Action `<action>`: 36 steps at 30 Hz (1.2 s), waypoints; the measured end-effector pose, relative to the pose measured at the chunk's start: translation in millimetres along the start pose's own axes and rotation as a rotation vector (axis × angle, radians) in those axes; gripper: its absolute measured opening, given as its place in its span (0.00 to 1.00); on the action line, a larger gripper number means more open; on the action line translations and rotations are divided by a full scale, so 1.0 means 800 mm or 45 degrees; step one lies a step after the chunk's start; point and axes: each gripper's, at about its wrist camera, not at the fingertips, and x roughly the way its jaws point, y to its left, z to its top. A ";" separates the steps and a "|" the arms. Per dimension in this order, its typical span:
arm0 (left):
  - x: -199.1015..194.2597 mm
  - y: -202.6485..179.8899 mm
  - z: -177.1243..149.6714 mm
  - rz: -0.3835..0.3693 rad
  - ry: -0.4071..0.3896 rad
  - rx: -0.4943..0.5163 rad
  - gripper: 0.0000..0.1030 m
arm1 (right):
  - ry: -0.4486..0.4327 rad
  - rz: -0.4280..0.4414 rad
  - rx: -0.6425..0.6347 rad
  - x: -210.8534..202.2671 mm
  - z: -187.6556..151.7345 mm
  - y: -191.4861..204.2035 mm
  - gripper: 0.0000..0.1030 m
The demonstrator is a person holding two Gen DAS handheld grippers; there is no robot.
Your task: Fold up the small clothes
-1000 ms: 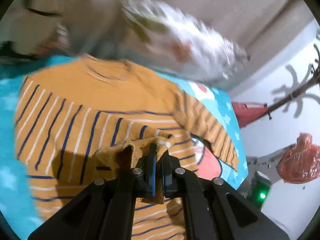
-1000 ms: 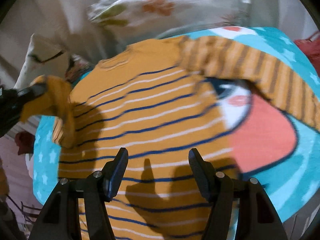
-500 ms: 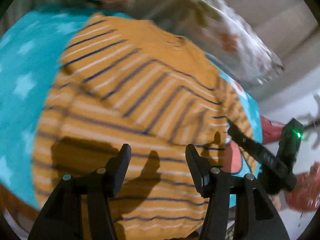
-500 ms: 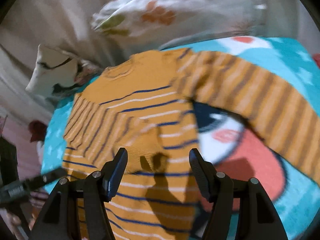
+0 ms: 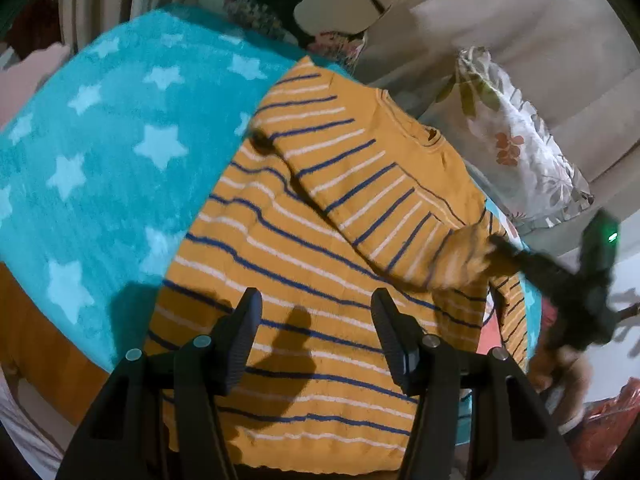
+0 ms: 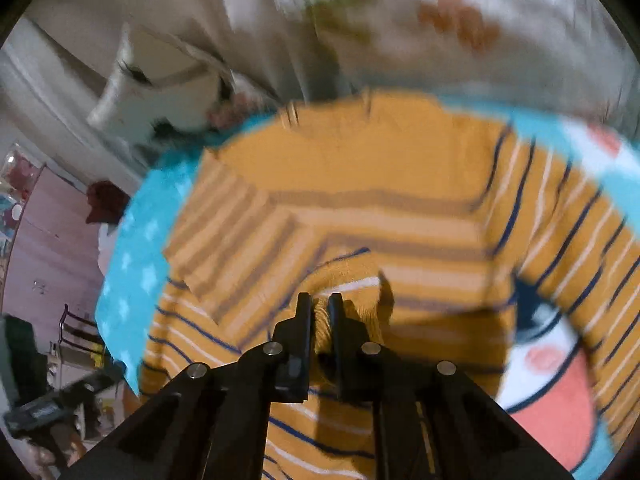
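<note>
An orange sweater with blue and white stripes lies on a teal blanket with stars. Its left sleeve is folded across the chest. My left gripper is open and empty above the sweater's lower part. My right gripper is shut on the sleeve cuff and holds it over the sweater body. In the left wrist view the right gripper comes in from the right with the blurred cuff in it.
A floral pillow lies beyond the sweater near beige bedding. A white paper bag stands at the back left. The blanket's cartoon face print shows at the right. A red bag is at the far right.
My left gripper let go of the left sleeve and pulled back open. My right gripper, open before, has shut on the sleeve cuff and moves it across the sweater.
</note>
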 end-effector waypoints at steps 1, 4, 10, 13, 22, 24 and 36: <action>0.000 -0.002 0.000 0.011 -0.002 0.013 0.54 | -0.030 -0.005 -0.010 -0.014 0.007 -0.001 0.09; 0.005 -0.005 -0.002 0.018 0.021 0.024 0.54 | -0.065 -0.087 -0.016 -0.029 0.010 -0.020 0.09; 0.025 -0.023 -0.007 0.031 0.095 0.066 0.54 | 0.041 -0.207 0.135 -0.020 -0.040 -0.091 0.12; 0.038 -0.043 -0.009 0.019 0.136 0.108 0.54 | 0.010 -0.197 0.256 -0.056 -0.074 -0.135 0.13; 0.073 -0.113 -0.028 -0.057 0.230 0.275 0.54 | -0.299 -0.216 0.933 -0.206 -0.234 -0.289 0.50; 0.077 -0.126 -0.033 -0.068 0.240 0.300 0.54 | -0.329 -0.235 1.026 -0.221 -0.262 -0.306 0.51; 0.078 -0.144 -0.048 -0.077 0.238 0.333 0.55 | -0.324 -0.563 0.945 -0.208 -0.246 -0.347 0.63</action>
